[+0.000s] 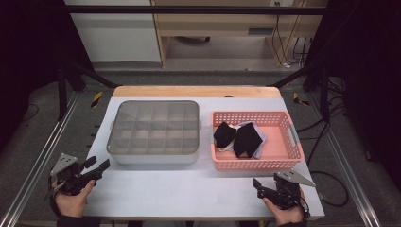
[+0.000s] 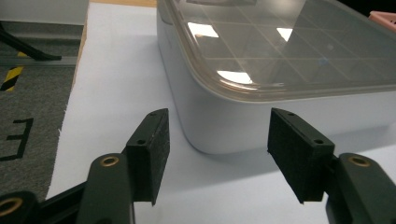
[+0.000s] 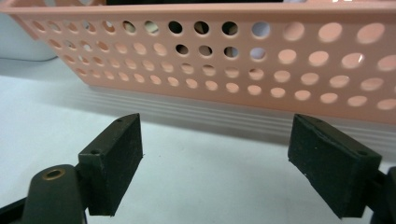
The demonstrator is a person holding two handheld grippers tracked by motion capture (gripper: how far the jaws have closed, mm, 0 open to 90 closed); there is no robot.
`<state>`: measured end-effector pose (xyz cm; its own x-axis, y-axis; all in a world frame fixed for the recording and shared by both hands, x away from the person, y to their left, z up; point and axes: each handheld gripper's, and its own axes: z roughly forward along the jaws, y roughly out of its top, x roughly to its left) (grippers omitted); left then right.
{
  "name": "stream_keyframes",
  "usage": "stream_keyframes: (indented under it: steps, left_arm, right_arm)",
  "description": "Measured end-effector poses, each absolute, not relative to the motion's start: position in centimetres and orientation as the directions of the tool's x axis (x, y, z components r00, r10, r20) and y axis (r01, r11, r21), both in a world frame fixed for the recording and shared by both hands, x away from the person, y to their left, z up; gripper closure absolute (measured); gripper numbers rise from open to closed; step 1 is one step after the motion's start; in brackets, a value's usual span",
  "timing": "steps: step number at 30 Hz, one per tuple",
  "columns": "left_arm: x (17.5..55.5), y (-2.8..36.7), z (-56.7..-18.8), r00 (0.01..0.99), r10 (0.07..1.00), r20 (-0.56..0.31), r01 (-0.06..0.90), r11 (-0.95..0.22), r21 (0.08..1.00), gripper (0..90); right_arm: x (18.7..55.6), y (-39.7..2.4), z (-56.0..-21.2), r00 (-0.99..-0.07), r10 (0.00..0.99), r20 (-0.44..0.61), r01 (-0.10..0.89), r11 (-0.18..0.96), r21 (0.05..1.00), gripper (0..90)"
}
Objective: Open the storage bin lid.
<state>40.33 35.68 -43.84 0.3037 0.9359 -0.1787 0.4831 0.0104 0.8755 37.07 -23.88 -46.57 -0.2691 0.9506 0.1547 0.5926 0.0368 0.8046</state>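
A grey compartment box with a clear lid [image 1: 153, 132] sits at the table's left middle. To its right stands a pink perforated basket [image 1: 255, 164] holding black fabric pieces [image 1: 236, 137] and a grey one [image 1: 259, 137]. My left gripper [image 1: 98, 163] rests near the table's front left, open and empty, pointing at the box's near corner. From the left gripper view, that gripper [image 2: 217, 135] has the box [image 2: 280, 70] just ahead of its jaws. My right gripper [image 1: 265, 182] is at the front right, open and empty. Seen up close, it [image 3: 215, 140] faces the basket's front wall [image 3: 233, 56].
The white tabletop [image 1: 189, 189] has free room between the two hands. A wooden strip [image 1: 196, 91] runs along the far edge. Metal rails [image 1: 42, 156] flank the table, and grey floor with hazard tape [image 2: 11, 77] lies off its left edge.
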Motion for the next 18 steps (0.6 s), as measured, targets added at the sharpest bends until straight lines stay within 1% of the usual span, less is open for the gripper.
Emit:
stream_keyframes:
  steps: [5, 8, 12, 18]
  left_arm:
    - [40.2, 35.3, -43.5, 0.312, 0.932, -0.185, 0.479, 0.014, 0.878, 40.0]
    - [40.2, 35.0, -43.3, 0.312, 0.934, -0.175, 0.477, 0.006, 0.879, 40.5]
    - [40.1, 34.9, -42.9, 0.315, 0.933, -0.176, 0.466, 0.01, 0.885, 40.6]
    - [39.9, 34.9, -42.6, 0.32, 0.929, -0.186, 0.456, 0.021, 0.89, 39.6]
  right_arm:
    - [37.0, -23.8, -46.5, -0.278, 0.948, 0.155, 0.574, 0.034, 0.818, 21.0]
    - [36.9, -23.5, -46.4, -0.291, 0.943, 0.163, 0.57, 0.034, 0.821, 22.7]
    - [36.9, -22.7, -46.2, -0.316, 0.938, 0.144, 0.566, 0.065, 0.822, 24.0]
    - [37.0, -21.5, -45.8, -0.36, 0.921, 0.149, 0.556, 0.084, 0.827, 25.2]
